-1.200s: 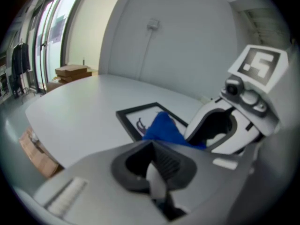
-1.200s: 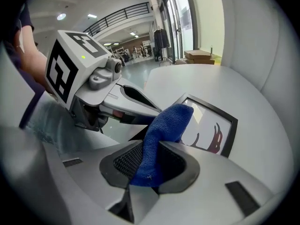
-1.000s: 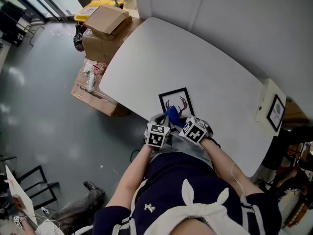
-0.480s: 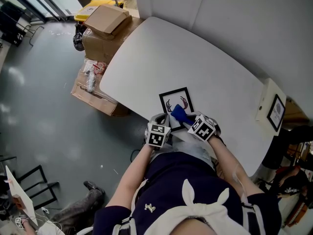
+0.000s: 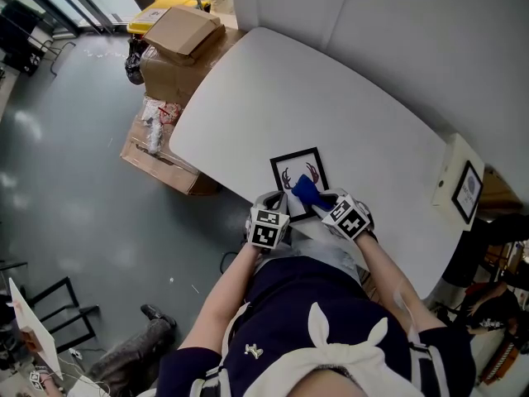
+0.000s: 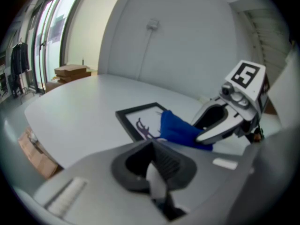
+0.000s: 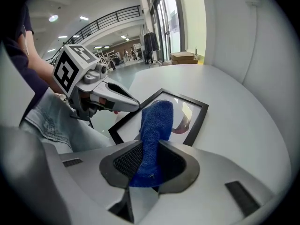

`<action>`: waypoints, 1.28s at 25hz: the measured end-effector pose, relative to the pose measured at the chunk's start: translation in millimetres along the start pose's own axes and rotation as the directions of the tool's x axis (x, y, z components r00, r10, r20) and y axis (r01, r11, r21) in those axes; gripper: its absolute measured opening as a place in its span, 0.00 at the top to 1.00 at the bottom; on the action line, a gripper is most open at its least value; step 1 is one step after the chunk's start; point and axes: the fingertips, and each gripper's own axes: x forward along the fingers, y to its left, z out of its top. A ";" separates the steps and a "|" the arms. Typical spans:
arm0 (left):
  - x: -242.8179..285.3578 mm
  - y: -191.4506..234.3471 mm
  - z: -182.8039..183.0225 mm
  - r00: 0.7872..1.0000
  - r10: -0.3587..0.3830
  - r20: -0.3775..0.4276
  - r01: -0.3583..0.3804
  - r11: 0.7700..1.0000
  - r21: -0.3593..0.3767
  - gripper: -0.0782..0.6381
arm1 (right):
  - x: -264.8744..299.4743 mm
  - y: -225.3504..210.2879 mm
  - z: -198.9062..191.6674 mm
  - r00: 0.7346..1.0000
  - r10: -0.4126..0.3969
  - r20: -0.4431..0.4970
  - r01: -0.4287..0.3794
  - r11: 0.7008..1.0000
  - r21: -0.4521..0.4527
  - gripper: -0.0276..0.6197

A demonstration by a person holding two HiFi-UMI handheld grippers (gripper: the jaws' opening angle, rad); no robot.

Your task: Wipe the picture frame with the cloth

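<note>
White table fills the centre of the head view, with grey floor and stacked cardboard boxes at upper left and pale wall panels along the top. A small second frame stands at the table's right edge.

Picture frame, with a black border and an antler drawing, lies flat on the table near its lower edge, directly ahead of the person.

Both forearms rise from the bottom of the head view, elbows bent. They converge so that the two grippers sit close together at the near edge of the table, marker cubes facing up. The person's denim lap shows just below them.

Right gripper: angled up and left toward the frame. Its jaws are clamped on a blue cloth. The cloth runs forward out of the jaws, and its free end lies on the glass over the lower right of the drawing.

Left gripper: pointed up the picture at the frame's lower left corner, just beside the right gripper. Its own view shows the jaws drawn together, with only a pale sliver between the pads, which cannot be identified. From the right gripper view its tips sit at the frame's near left border. Contact with the border cannot be confirmed.
</note>
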 end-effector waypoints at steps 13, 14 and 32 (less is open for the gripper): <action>-0.5 1.0 0.4 1.000 0.017 0.007 -0.017 1.000 -0.001 0.89 | -27.7 -0.7 30.2 0.948 -0.107 0.300 0.071 0.989 0.130 0.82; -0.6 0.9 0.5 1.000 0.018 0.007 -0.018 1.000 0.000 0.89 | -28.3 -0.1 30.3 0.948 -0.110 0.298 0.074 0.989 0.128 0.83; -0.1 1.2 0.6 0.999 0.041 0.016 -0.042 0.999 0.021 0.89 | -44.3 9.1 29.5 0.940 -0.153 0.306 0.111 0.983 0.150 0.94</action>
